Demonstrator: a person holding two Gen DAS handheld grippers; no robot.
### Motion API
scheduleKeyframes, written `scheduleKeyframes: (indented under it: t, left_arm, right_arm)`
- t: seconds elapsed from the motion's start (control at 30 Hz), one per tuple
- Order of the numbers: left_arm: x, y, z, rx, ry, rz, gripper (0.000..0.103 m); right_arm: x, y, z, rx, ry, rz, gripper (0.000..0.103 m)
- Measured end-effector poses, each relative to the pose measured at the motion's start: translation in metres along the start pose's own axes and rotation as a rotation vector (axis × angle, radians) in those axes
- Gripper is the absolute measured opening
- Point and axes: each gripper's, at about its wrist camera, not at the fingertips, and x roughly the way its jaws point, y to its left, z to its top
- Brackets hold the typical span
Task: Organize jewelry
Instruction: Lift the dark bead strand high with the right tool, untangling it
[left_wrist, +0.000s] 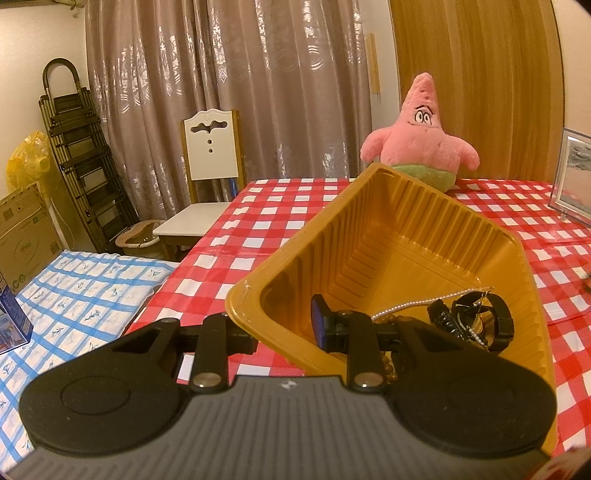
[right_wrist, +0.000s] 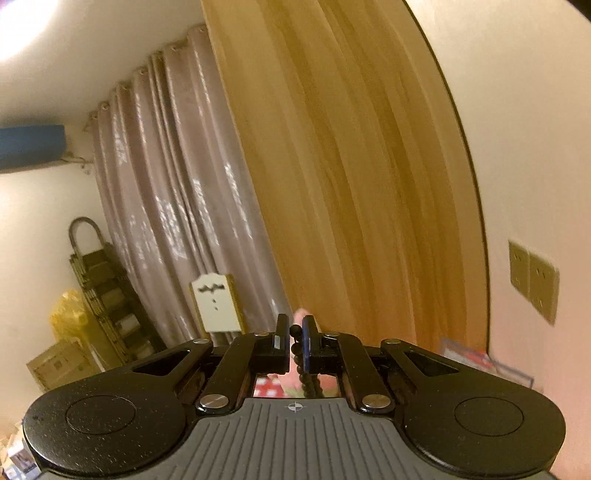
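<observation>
In the left wrist view my left gripper (left_wrist: 284, 328) is shut on the near wall of a mustard-yellow plastic tray (left_wrist: 424, 236), one finger inside and one outside, and holds it tilted above the red checked table (left_wrist: 280, 206). In the tray's right corner lie a black bracelet (left_wrist: 480, 321), a white pearl chain (left_wrist: 417, 304) and brown wooden beads (left_wrist: 388, 365). In the right wrist view my right gripper (right_wrist: 295, 345) points up at the wall and is shut on a black bead string (right_wrist: 308, 380) that hangs down between the fingers.
A pink star plush toy (left_wrist: 421, 136) sits at the table's far edge behind the tray. A picture frame (left_wrist: 574, 177) stands at the right. A white chair (left_wrist: 207, 184) and a blue checked cloth (left_wrist: 74, 295) are to the left, with cartons and a folding rack beyond.
</observation>
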Motion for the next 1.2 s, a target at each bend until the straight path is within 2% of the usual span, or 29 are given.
scheduleKeyframes:
  t: [0.2,0.37,0.6,0.8,0.97,1.07,1.2]
  left_arm:
    - [0.001,-0.001,0.000,0.000,0.000,-0.001,0.025]
    - [0.001,-0.001,0.000,-0.002,0.000,-0.001,0.025]
    - [0.001,-0.001,0.000,-0.001,-0.001,-0.002,0.025]
    - [0.001,-0.001,0.000,-0.002,-0.001,-0.001,0.025]
    - [0.000,0.000,0.000,0.004,-0.008,-0.001,0.025]
    - [0.000,0.000,0.001,0.006,-0.010,-0.001,0.025]
    - [0.000,-0.001,0.001,0.004,-0.010,-0.002,0.025]
  right_arm:
    - [-0.003,0.020,0.024,-0.027,-0.023,0.060,0.006]
    - [-0.002,0.045,0.034,-0.038,-0.027,0.151,0.006]
    - [0.008,0.081,0.045,-0.029,-0.017,0.322,0.006]
    - [0.034,0.111,0.048,0.018,-0.004,0.461,0.006]
    - [0.065,0.133,0.036,0.062,0.055,0.561,0.006]
    - [0.090,0.146,0.018,0.091,0.122,0.595,0.006]
    - [0.127,0.154,-0.017,0.126,0.239,0.579,0.006]
